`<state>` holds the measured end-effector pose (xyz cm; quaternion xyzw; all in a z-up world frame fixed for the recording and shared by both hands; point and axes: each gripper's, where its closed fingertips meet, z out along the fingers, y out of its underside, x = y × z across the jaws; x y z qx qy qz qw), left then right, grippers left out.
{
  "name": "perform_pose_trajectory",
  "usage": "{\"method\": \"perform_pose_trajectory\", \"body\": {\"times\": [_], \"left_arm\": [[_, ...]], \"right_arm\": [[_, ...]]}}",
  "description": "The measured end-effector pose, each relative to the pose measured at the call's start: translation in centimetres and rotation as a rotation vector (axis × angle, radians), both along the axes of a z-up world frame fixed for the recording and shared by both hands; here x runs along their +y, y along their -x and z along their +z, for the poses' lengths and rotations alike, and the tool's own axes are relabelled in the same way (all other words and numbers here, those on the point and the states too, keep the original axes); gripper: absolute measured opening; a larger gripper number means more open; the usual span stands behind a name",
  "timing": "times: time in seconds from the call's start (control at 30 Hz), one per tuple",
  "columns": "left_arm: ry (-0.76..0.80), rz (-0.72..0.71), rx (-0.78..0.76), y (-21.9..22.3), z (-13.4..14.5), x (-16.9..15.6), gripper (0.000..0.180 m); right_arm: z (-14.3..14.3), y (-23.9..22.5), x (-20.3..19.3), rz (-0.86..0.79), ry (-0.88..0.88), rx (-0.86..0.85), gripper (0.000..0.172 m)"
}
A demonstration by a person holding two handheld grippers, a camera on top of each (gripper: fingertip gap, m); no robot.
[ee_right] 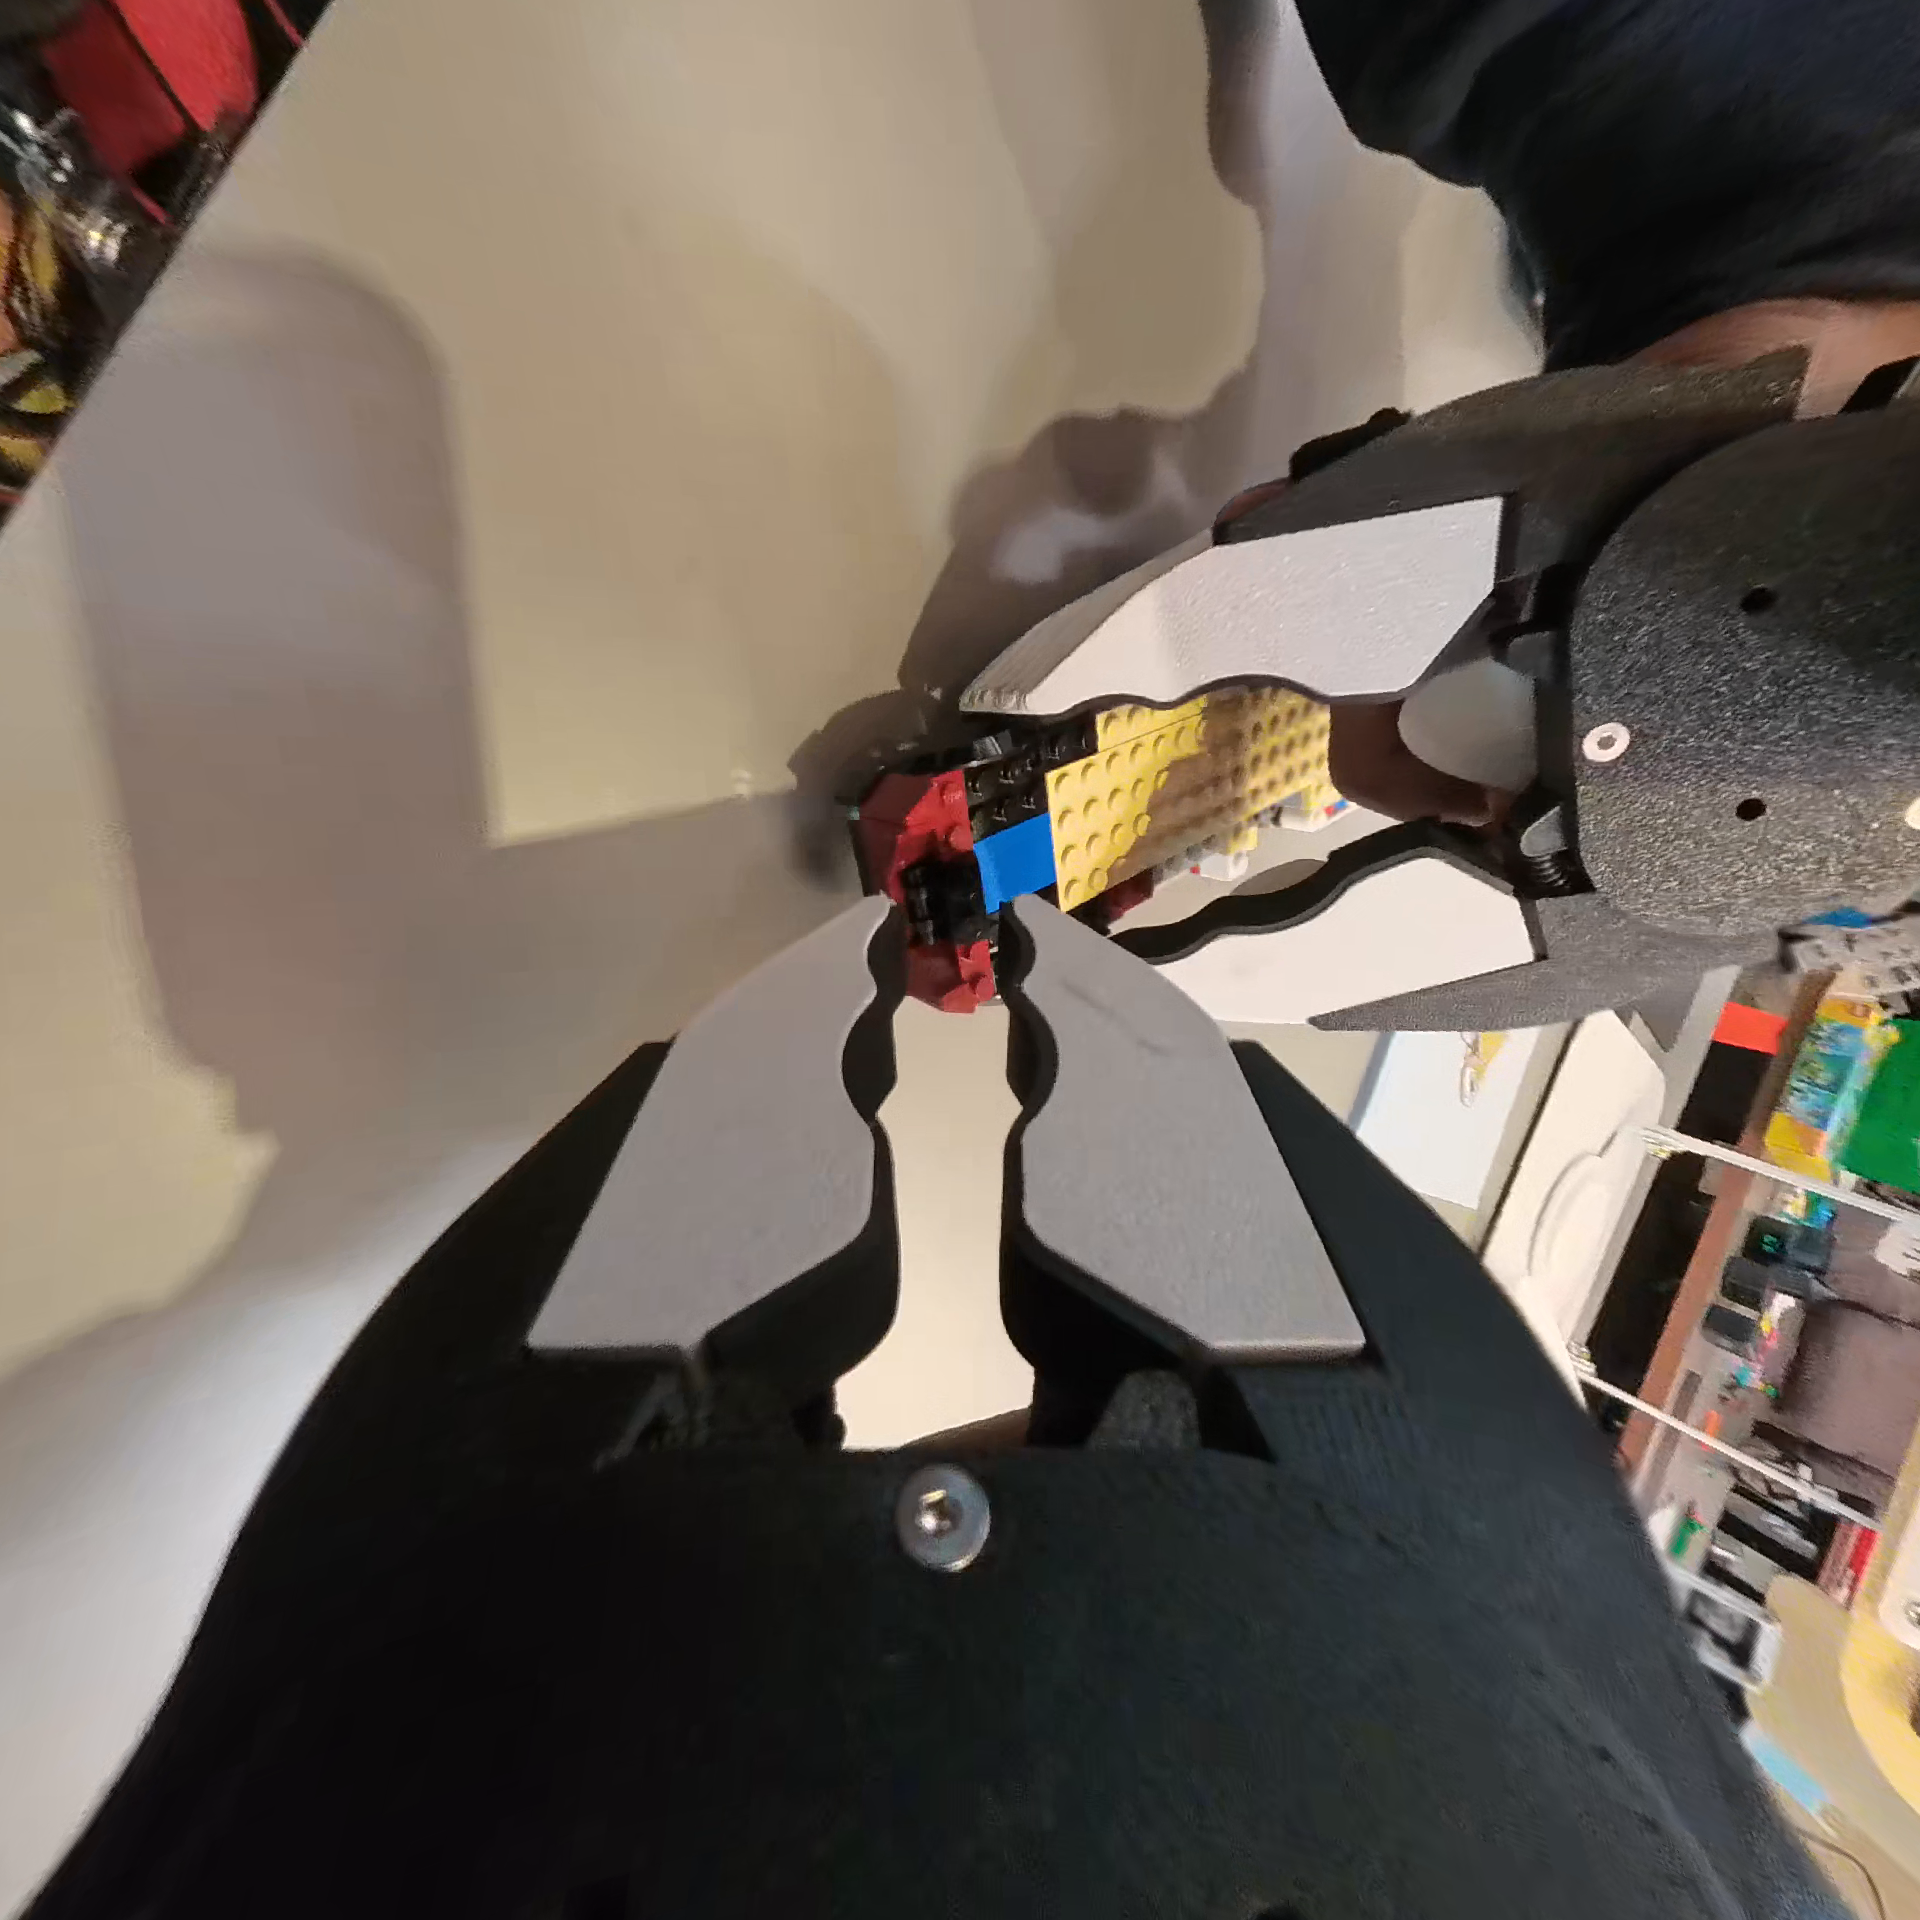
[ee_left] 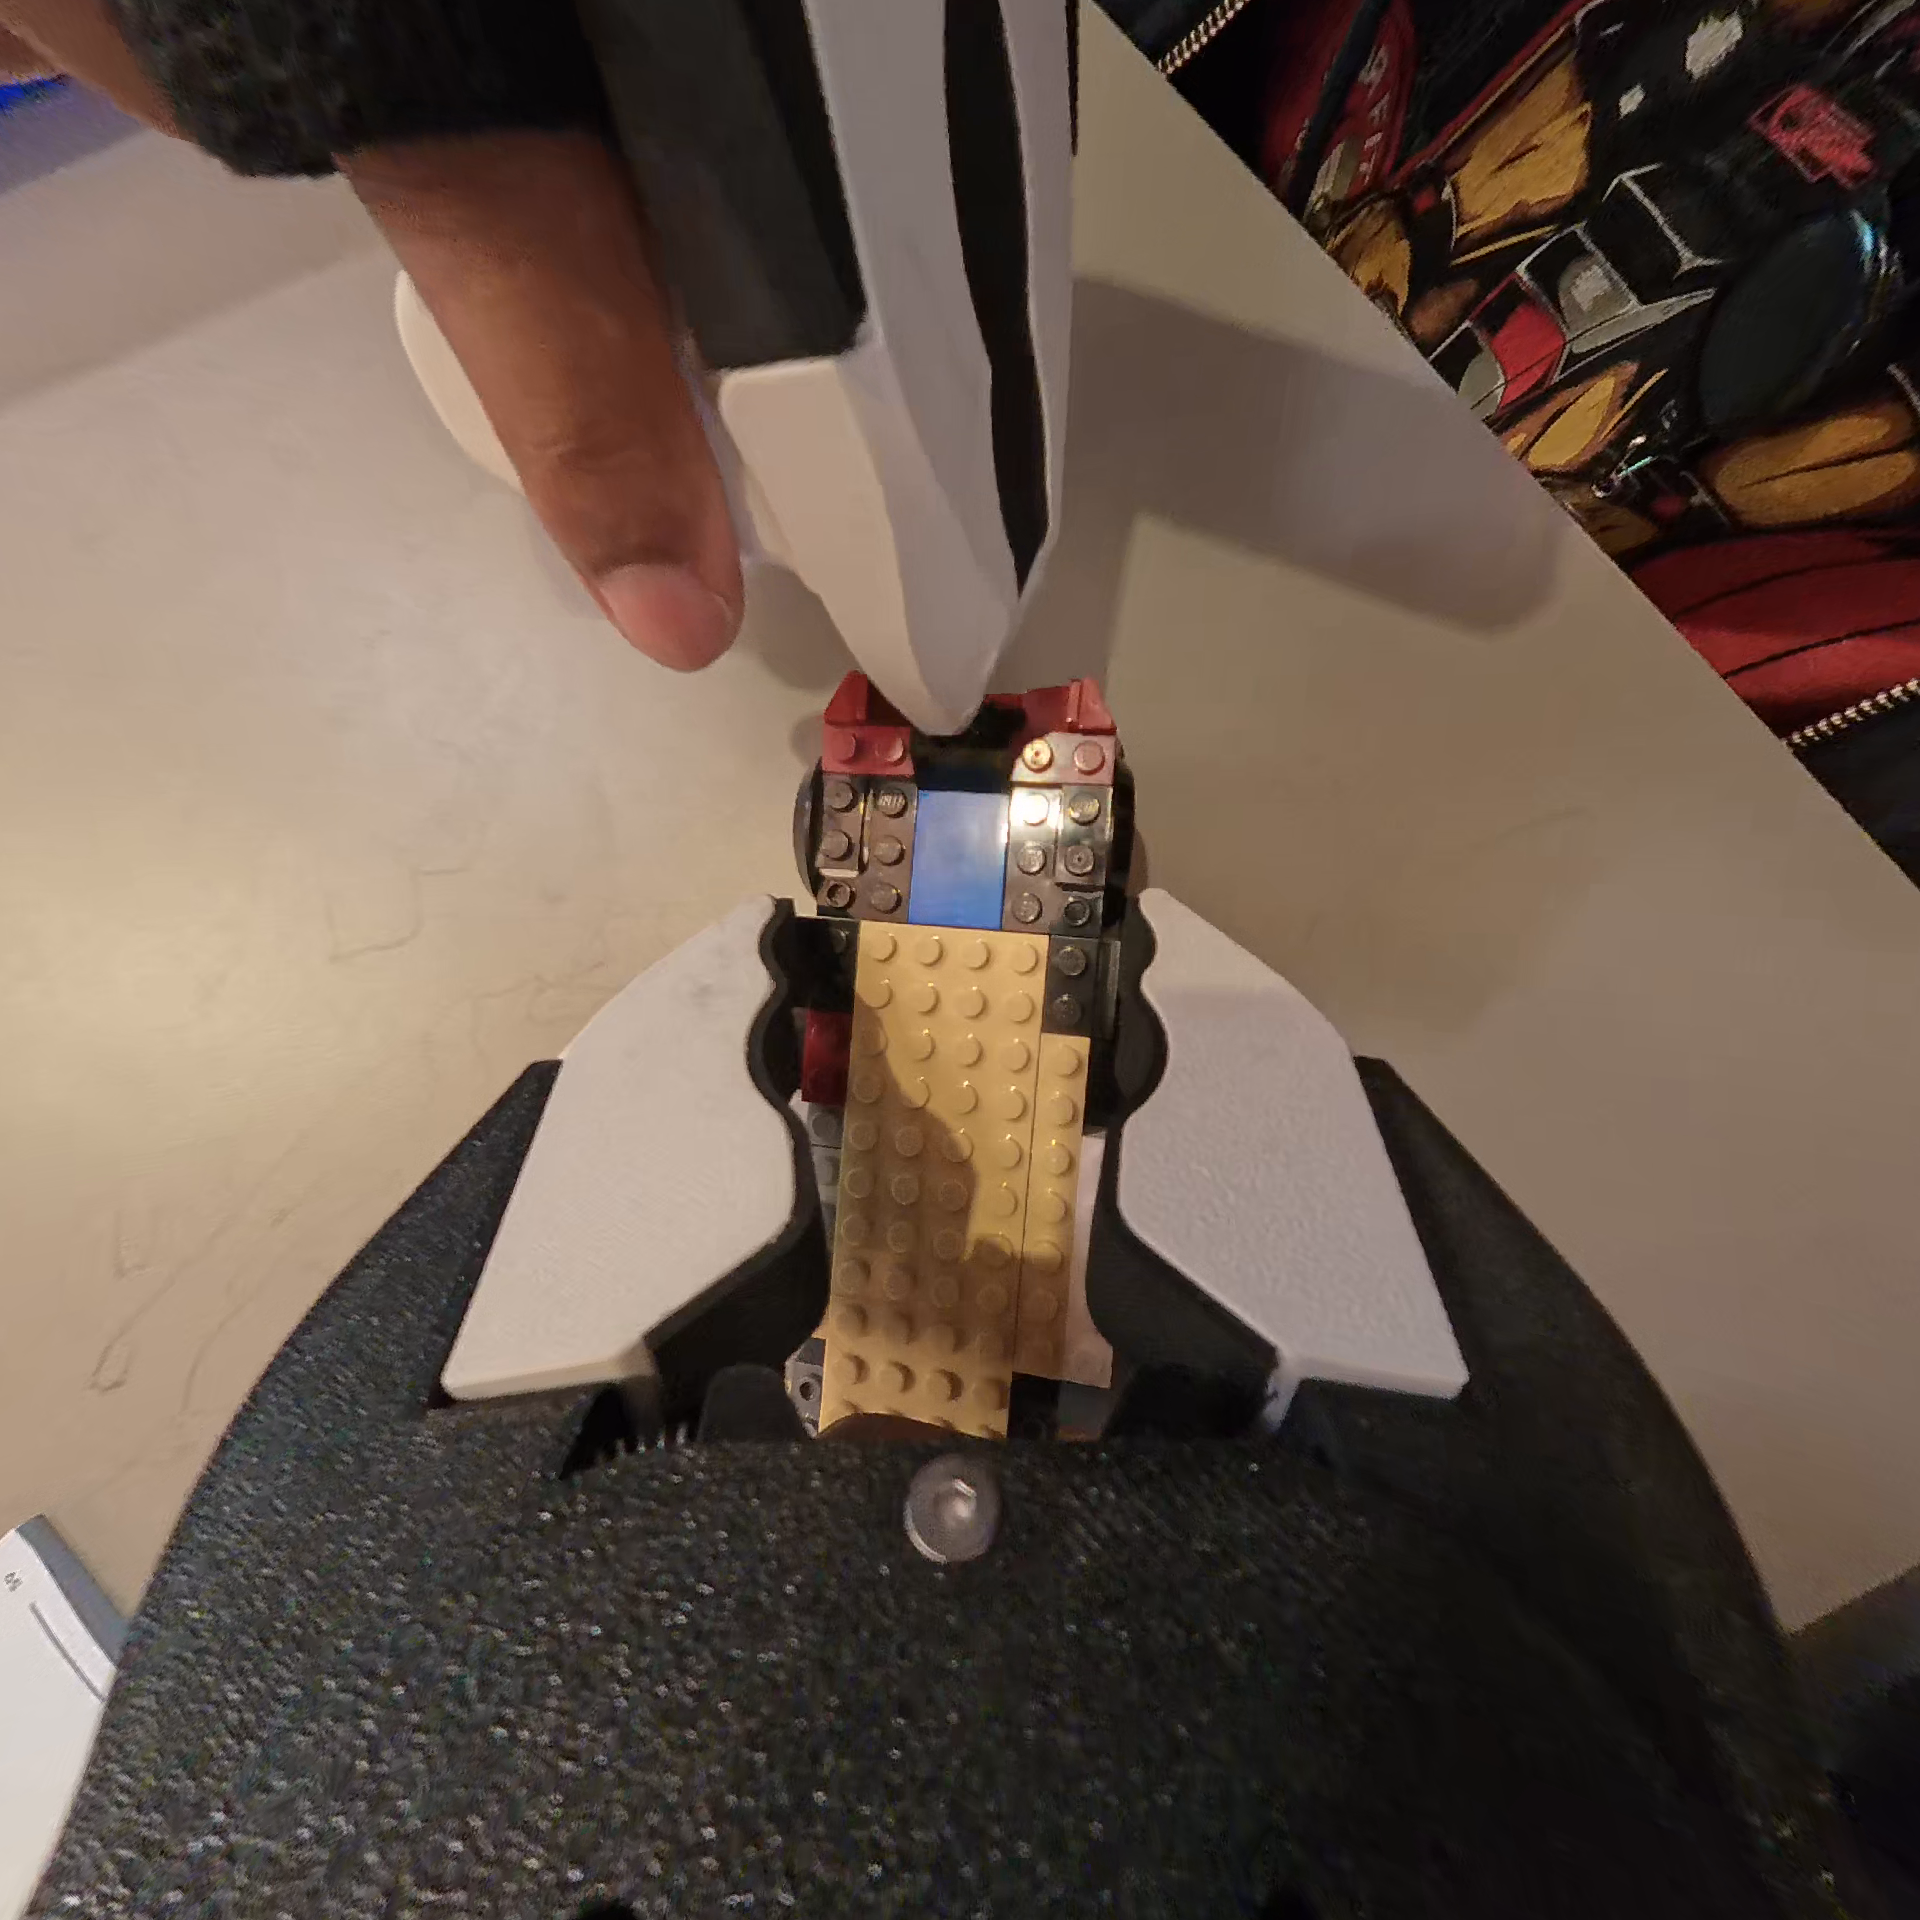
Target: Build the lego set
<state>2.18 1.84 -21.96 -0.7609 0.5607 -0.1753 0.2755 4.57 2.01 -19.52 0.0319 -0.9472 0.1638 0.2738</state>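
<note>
Above a pale table (ee_left: 312,935), a toy brick model (ee_left: 966,1039) with a tan studded top, a blue tile (ee_left: 956,857) and dark red end bricks (ee_right: 925,831) is clamped along its sides by the left gripper (ee_left: 951,935). At the model's far end, the right gripper (ee_right: 951,914) is closed narrowly around the small black piece (ee_right: 940,894) set between the red bricks. A person's thumb (ee_left: 582,447) is seen beside the right gripper.

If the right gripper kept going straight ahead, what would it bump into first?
Probably the dark red and black end of the toy brick model, already between the right gripper fingers.
</note>
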Motion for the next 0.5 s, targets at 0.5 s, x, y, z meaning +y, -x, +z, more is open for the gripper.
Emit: {"method": "perform_pose_trajectory", "body": {"times": [0.5], "left_arm": [[0.008,-0.006,0.004,-0.08,-0.02,-0.12,0.059]], "right_arm": [[-0.59,0.45,-0.27,0.023,0.040,-0.180,0.007]]}}
